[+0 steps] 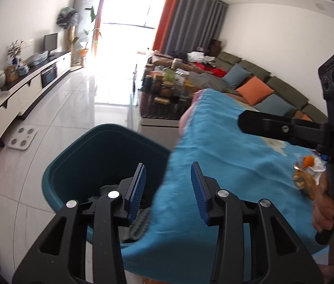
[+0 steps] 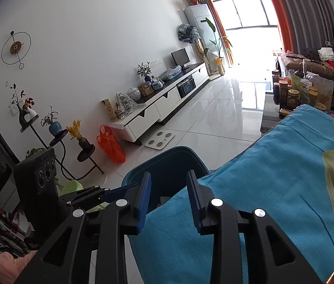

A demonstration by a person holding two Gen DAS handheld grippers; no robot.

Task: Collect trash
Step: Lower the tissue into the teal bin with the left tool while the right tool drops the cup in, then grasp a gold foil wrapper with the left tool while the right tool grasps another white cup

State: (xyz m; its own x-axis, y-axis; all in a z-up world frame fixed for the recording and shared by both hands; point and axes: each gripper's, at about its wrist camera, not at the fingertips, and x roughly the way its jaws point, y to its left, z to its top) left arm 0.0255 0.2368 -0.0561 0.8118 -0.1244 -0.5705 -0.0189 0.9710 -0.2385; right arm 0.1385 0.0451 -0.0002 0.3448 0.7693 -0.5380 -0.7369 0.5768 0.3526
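— Where were your 2 tools at that moment?

— My left hand-held gripper (image 1: 168, 190) hung over the edge where the blue cloth (image 1: 216, 156) meets the teal bin (image 1: 91, 156), its blue pads spread with nothing between them. My right hand-held gripper (image 2: 168, 200) was spread as well, pinching nothing, pointed at the same bin (image 2: 167, 163) from above the cloth (image 2: 273, 177).

— And the trash?

— A crumpled orange and silver wrapper (image 1: 306, 175) lay on the cloth-covered desk, off to the right in the left wrist view, just beside the person's hand (image 1: 325, 203) gripping the right tool's handle. The bin stood on the white tiled floor (image 1: 72, 108), touching the cloth's edge; something dark and grey lay inside it, but I could not tell what.
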